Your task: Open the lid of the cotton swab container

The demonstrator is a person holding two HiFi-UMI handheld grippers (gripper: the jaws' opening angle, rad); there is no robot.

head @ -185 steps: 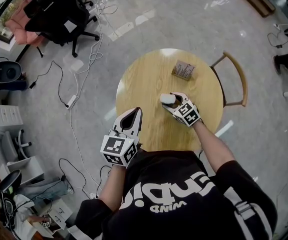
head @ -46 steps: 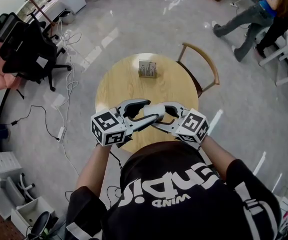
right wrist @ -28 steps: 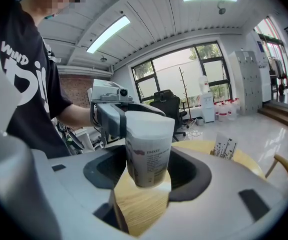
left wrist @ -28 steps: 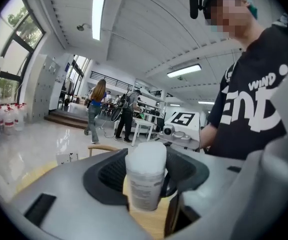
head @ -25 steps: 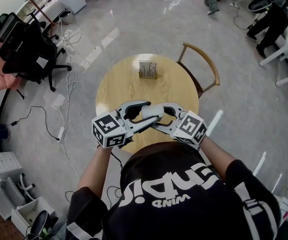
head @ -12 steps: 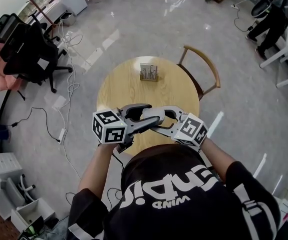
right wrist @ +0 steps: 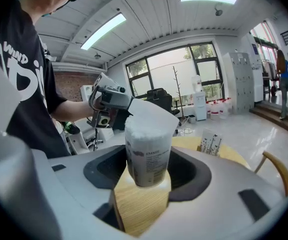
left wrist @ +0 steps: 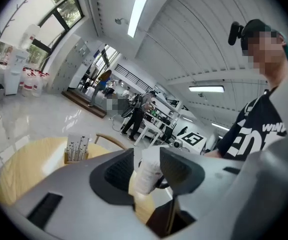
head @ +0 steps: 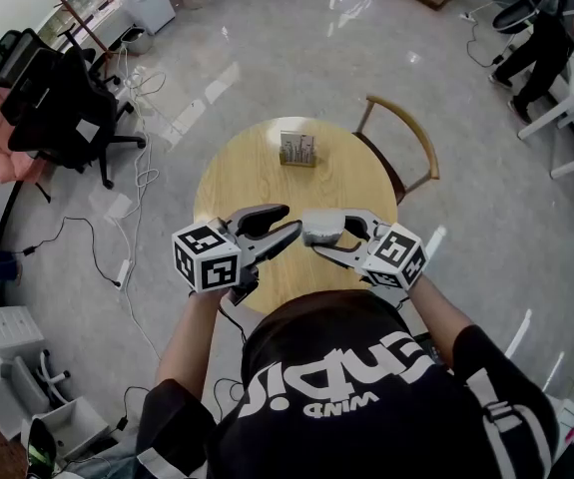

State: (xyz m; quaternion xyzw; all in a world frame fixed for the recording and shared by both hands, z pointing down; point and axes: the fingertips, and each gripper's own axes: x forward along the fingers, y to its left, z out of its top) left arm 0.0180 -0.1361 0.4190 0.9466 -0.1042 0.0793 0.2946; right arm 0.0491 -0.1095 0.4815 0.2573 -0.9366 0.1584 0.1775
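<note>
Over the near edge of the bench [head: 257, 183], the cotton swab container [right wrist: 148, 149] sits between the jaws of the right gripper [head: 312, 232], with a small rack [head: 296, 149] on the bench's far side and a chair [head: 406, 133] behind it to the right.

Nearer the person than the cotton swab container [right wrist: 145, 130], the black T-shirt [head: 346, 392] carried "WIND" in white (upside down in the head view); the container's label [right wrist: 153, 159] was too blurred to read.

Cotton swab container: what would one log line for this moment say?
cotton swab container: gripped by right hand-held gripper above table | lid: flipped up, swabs showing | left hand-held gripper: beside it, jaws just closing, empty
</note>
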